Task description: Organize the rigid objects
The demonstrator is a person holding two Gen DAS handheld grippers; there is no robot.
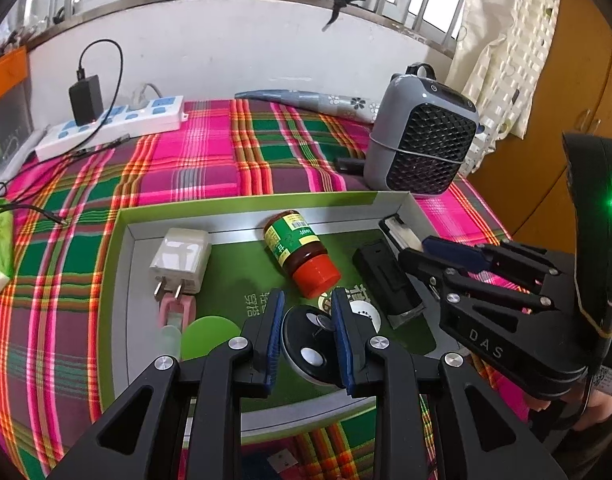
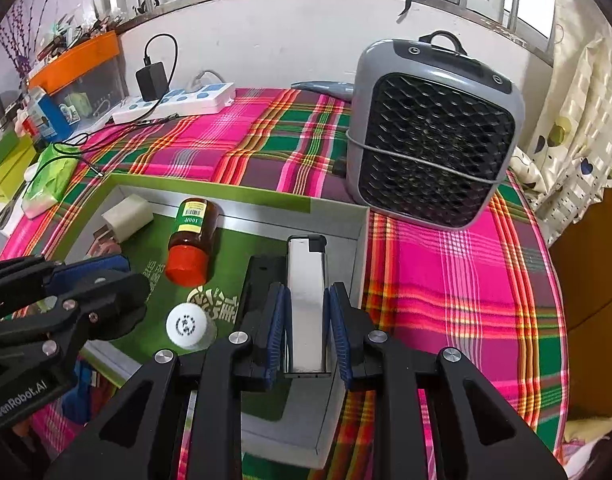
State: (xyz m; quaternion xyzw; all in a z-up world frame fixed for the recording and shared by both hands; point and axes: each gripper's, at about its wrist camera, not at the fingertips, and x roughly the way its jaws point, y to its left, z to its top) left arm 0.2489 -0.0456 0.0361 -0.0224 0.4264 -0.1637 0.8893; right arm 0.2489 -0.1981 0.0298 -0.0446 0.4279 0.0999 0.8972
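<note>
Inside the green tray point(image 2: 210, 196), a silver lighter point(image 2: 306, 300) is clamped lengthwise between the right gripper's point(image 2: 307, 332) blue pads, close to the right wall, beside a black case point(image 1: 385, 280). Between the left gripper's point(image 1: 307, 340) fingers a black disc point(image 1: 306, 344) is seen (contact with both pads cannot be told). Further back lie a jar point(image 1: 296, 248), red cap forward, and a white charger point(image 1: 182, 260); a white ball point(image 2: 186, 324) is near the jar.

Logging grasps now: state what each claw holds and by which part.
Right claw: silver lighter, pads on its long sides near the base. Left claw: round black object, held across its width.
</note>
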